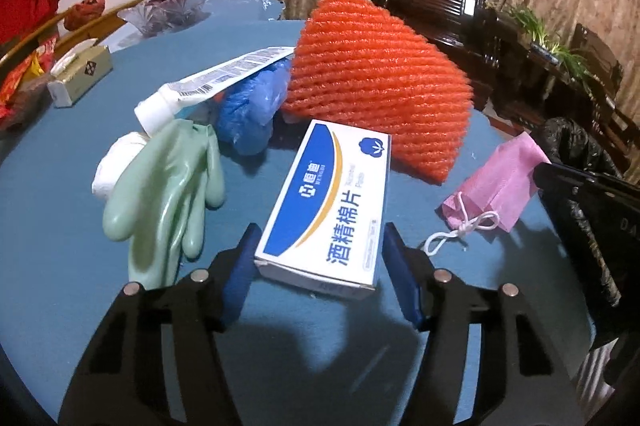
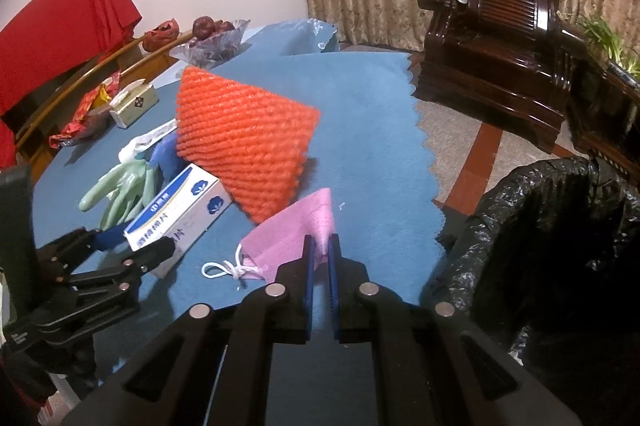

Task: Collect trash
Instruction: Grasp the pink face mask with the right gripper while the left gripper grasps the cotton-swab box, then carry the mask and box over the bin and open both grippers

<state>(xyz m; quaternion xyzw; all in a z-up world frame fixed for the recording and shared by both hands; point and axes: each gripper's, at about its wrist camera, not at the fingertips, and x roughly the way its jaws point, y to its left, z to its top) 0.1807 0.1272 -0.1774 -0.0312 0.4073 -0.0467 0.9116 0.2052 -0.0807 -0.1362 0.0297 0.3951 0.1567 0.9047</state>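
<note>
A white and blue box (image 1: 320,202) lies on the blue tablecloth (image 1: 60,246), and my left gripper (image 1: 320,238) straddles its near end with both blue pads against its sides. In the right wrist view the left gripper (image 2: 138,242) sits on the same box (image 2: 176,214). My right gripper (image 2: 320,240) is shut on a corner of a pink cloth pouch (image 2: 288,230) with a white cord; the pouch (image 1: 496,182) still rests on the cloth. Behind the box lie a green rubber glove (image 1: 168,186), a white tube (image 1: 216,78), a crumpled blue glove (image 1: 252,106) and an orange foam net (image 1: 372,82).
A bin lined with a black bag (image 2: 540,226) stands just off the table's right edge. At the far left are a tissue box (image 1: 80,78), red wrappers (image 1: 24,78) and a glass fruit bowl (image 1: 168,10). A dark wooden armchair (image 2: 496,38) stands beyond the table.
</note>
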